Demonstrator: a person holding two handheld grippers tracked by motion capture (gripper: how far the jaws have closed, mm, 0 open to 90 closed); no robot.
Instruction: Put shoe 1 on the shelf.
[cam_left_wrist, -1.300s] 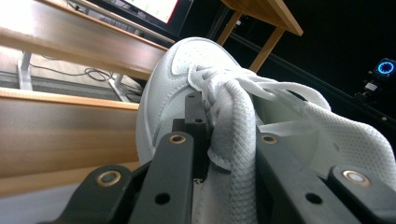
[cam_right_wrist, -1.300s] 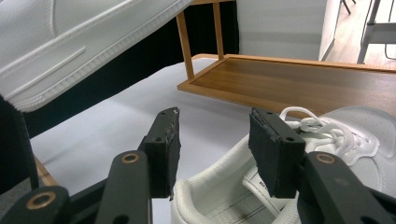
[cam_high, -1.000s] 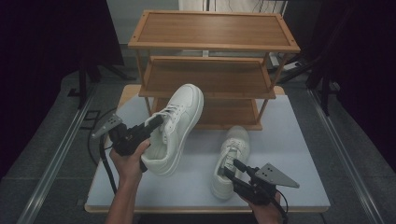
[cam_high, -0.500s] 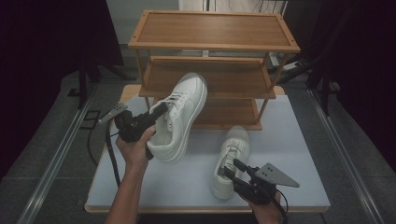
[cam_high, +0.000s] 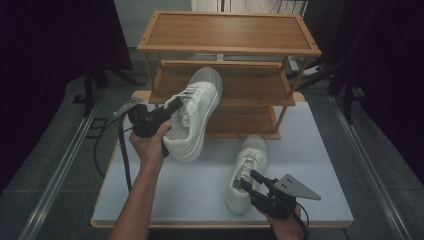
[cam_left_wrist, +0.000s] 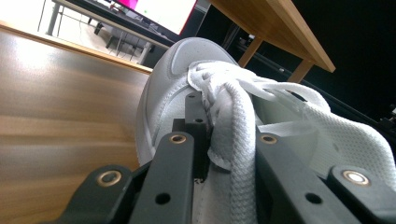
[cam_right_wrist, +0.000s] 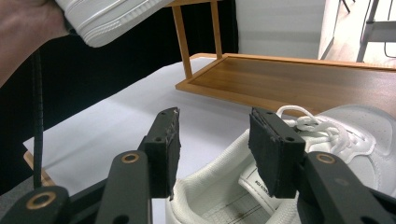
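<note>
High view: left gripper (cam_high: 170, 107) clamps the raised sneaker (cam_high: 195, 115) at centre; right gripper (cam_high: 252, 180), jaws apart, lower right.

Both sneakers are plain white: the raised sneaker (cam_high: 194, 116) and the sneaker on the table (cam_high: 247, 170). The shoe rack (cam_high: 227, 31) is warm brown wood, the tabletop (cam_high: 320, 145) pale grey, the jaws black.

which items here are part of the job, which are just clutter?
In play:
- left gripper, clamped on the raised shoe by its laces
- right gripper, open over the second shoe
- shoe rack
- table

Lying about:
- monitor
- floor rails
</note>
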